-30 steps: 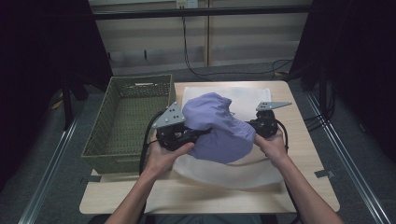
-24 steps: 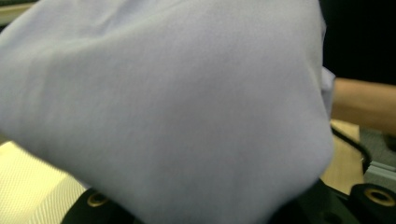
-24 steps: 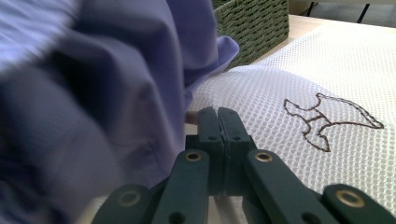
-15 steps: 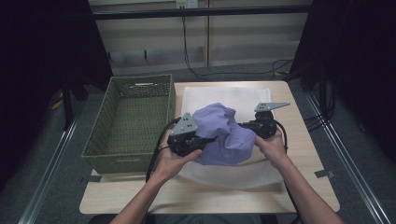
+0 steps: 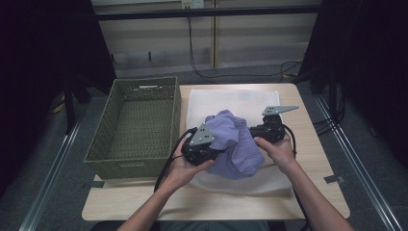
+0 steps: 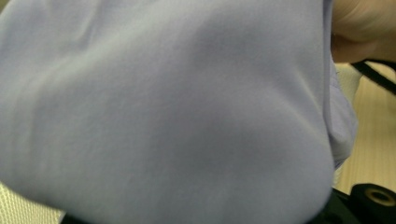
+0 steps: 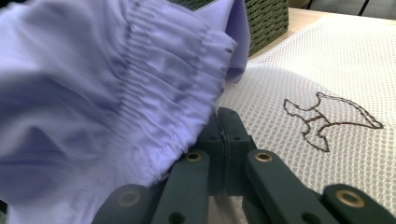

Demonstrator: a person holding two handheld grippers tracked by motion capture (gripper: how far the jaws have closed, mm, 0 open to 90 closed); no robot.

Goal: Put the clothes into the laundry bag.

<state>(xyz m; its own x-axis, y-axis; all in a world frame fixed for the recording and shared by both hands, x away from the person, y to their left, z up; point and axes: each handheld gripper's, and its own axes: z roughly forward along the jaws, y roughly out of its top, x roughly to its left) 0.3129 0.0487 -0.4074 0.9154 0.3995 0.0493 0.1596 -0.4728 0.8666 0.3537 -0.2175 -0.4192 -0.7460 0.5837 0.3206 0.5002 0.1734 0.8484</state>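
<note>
high view, garment: lilac garment [image 5: 235, 147] bunched at frame centre, over a white mesh bag [image 5: 226, 103] on the table [image 5: 308, 192].
high view, left gripper: left gripper [image 5: 204, 150] at the bundle's left edge, tips buried in cloth; i cannot tell its jaw state here.
high view, right gripper: right gripper [image 5: 262, 132] at the bundle's right edge, just beside the cloth.
high view, basket: green basket [image 5: 132, 125] left of centre, holding nothing i can see.
left gripper view, garment: smooth lilac fabric covers the frame from upper left to lower right; jaws hidden under it, so grip cannot be told.
right gripper view, jaws: pressed together at bottom centre, pinching the garment's edge near the gathered elastic band [image 7: 154, 88] at left.
right gripper view, bag: mesh with a dark stitched logo [image 7: 329, 119] at right.
handling: judged light, soft and limp; it will sag and slide out of a loose pinch.
where to hold: the ribbed elastic hem looks the firmest spot, thicker and less slippery than the smooth panel.
</note>
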